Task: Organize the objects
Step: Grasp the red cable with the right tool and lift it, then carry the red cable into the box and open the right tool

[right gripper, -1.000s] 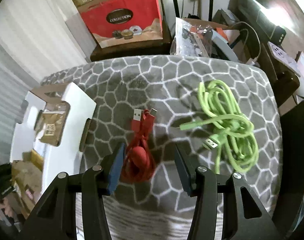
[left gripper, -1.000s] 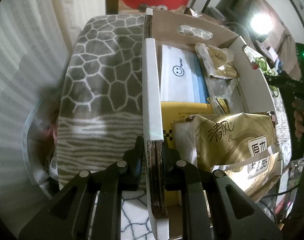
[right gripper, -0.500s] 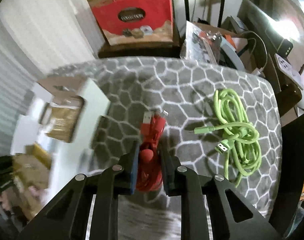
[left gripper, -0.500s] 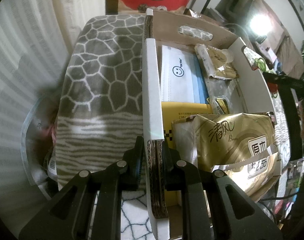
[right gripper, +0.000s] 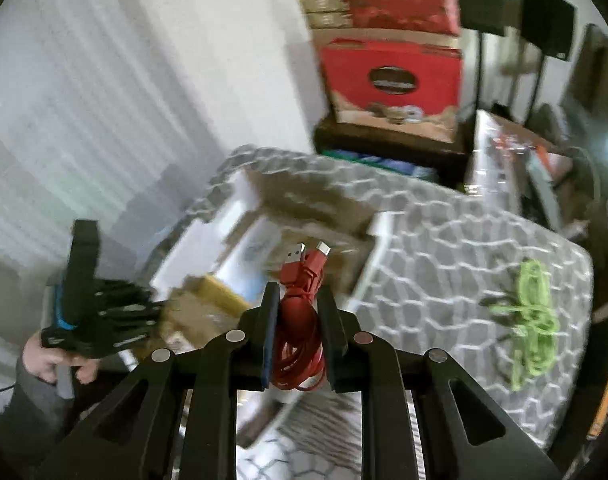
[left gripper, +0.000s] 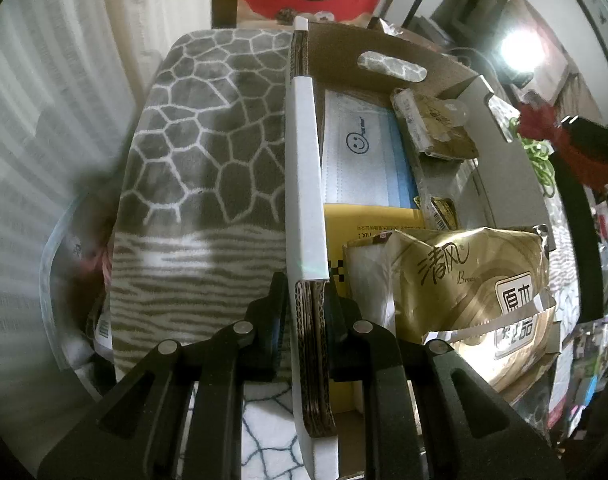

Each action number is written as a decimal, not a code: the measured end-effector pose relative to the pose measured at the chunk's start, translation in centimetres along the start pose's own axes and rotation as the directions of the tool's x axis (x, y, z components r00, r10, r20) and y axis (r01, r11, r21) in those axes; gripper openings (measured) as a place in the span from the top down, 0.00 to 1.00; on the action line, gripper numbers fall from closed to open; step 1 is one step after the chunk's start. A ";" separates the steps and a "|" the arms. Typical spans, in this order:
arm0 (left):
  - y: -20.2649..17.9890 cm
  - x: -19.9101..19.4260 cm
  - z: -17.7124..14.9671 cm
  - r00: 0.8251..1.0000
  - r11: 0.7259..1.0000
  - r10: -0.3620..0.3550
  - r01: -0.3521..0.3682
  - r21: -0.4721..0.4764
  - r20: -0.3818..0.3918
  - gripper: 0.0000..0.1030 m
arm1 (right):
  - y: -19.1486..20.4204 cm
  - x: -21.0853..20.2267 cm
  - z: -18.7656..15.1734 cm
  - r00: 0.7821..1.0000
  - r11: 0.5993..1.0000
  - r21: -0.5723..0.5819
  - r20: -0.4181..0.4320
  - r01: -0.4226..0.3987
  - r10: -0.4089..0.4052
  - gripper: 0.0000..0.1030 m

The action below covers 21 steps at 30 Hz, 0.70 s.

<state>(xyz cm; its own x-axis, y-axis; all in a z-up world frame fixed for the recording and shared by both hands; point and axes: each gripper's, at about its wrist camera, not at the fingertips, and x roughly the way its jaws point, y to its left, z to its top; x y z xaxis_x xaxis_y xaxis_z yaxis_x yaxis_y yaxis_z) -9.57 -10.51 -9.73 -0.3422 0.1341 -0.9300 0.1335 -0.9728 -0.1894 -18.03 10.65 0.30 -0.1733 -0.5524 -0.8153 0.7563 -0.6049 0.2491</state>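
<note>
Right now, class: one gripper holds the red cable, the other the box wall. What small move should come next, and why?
Probably carry the red cable, gripped in the right gripper, on over the cardboard box. The left gripper steadies its wall, and the green cable waits on the blanket.

A grey blanket (left gripper: 207, 128) printed with a white honeycomb pattern covers the supporting surface, whose make cannot be told; toward the near edge the pattern changes to wavy white stripes. Directly on it stands an open cardboard box (left gripper: 306, 168) with white-faced walls and a handle cut-out in its far wall, set toward the blanket's left side as the right wrist view shows it (right gripper: 243, 208). Well apart from the box, toward the right edge, a coiled green cable (right gripper: 534, 312) lies loose on the blanket (right gripper: 444, 248), the cloth between them bare.
</note>
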 end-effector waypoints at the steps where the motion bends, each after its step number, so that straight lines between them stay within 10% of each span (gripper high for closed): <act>1: 0.0 0.0 0.0 1.000 1.000 0.000 0.000 0.000 0.000 0.86 | 0.5 0.6 0.0 1.000 1.000 -0.017 -0.012 -0.026 0.025 0.82; 11: -0.2 0.1 0.0 1.000 1.000 0.004 -0.004 0.001 0.000 0.86 | 3.6 7.3 -1.2 0.985 0.978 -0.208 -0.169 -0.001 -0.035 0.81; 17: -0.3 0.1 0.0 1.000 1.000 0.000 0.000 -0.001 0.000 0.85 | 3.0 5.1 -0.9 0.995 0.980 -0.197 -0.093 0.025 -0.044 0.53; 21: -0.3 0.1 0.0 1.000 1.000 0.001 -0.001 -0.002 0.001 0.86 | 2.2 2.6 -0.6 0.999 0.988 -0.156 -0.038 0.016 -0.022 0.52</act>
<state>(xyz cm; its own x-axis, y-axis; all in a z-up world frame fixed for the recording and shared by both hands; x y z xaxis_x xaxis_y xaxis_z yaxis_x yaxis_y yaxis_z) -9.62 -10.23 -9.79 -0.3432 0.1332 -0.9298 0.1356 -0.9725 -0.1894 -16.39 8.25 -1.55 -0.1664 -0.5169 -0.8397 0.8424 -0.5172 0.1515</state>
